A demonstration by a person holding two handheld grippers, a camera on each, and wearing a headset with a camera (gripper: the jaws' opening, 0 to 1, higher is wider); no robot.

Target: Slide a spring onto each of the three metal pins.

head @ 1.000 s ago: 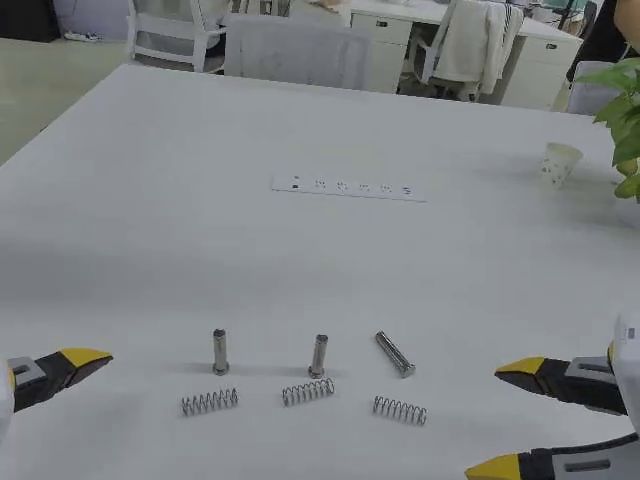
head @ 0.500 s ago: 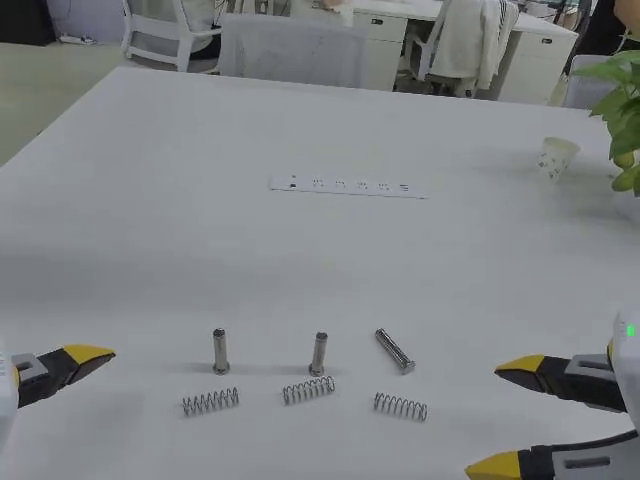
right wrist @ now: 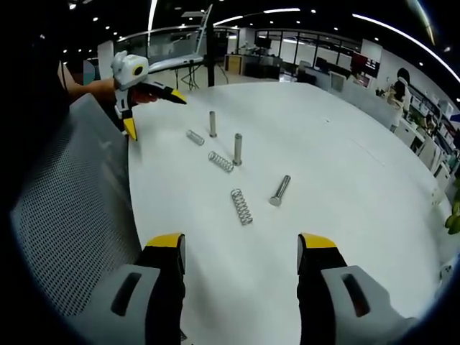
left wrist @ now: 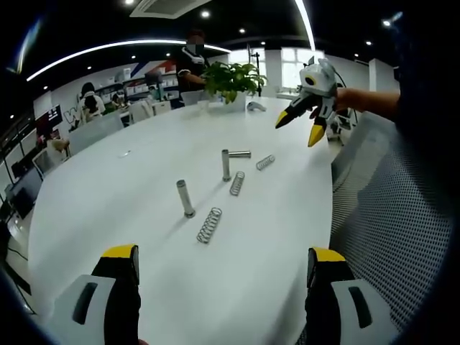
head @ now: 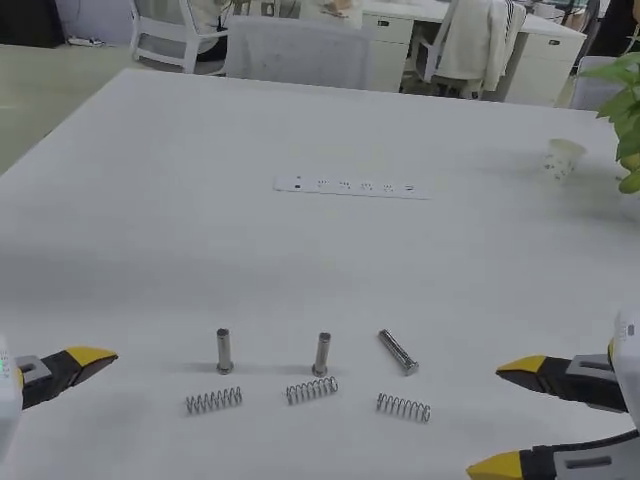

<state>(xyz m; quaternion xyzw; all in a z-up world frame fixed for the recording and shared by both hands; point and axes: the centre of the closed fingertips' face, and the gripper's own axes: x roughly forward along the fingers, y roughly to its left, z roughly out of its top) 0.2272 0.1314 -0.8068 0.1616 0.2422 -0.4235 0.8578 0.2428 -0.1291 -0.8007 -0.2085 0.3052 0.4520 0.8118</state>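
Bare tabletop (head: 130, 250) lies open all around; the upright left pin (head: 223, 350) and middle pin (head: 322, 354) rise near its front, with the power strip (head: 350, 187) flat well beyond.

White table (head: 200, 180); chairs (head: 290, 50) behind — plant (head: 620, 100) at right.

left pin (head: 223, 350) and middle pin (head: 322, 354) stand upright, right pin (head: 397, 352) lies flat; left spring (head: 213, 401), middle spring (head: 311, 390), right spring (head: 403, 407) lie beside.
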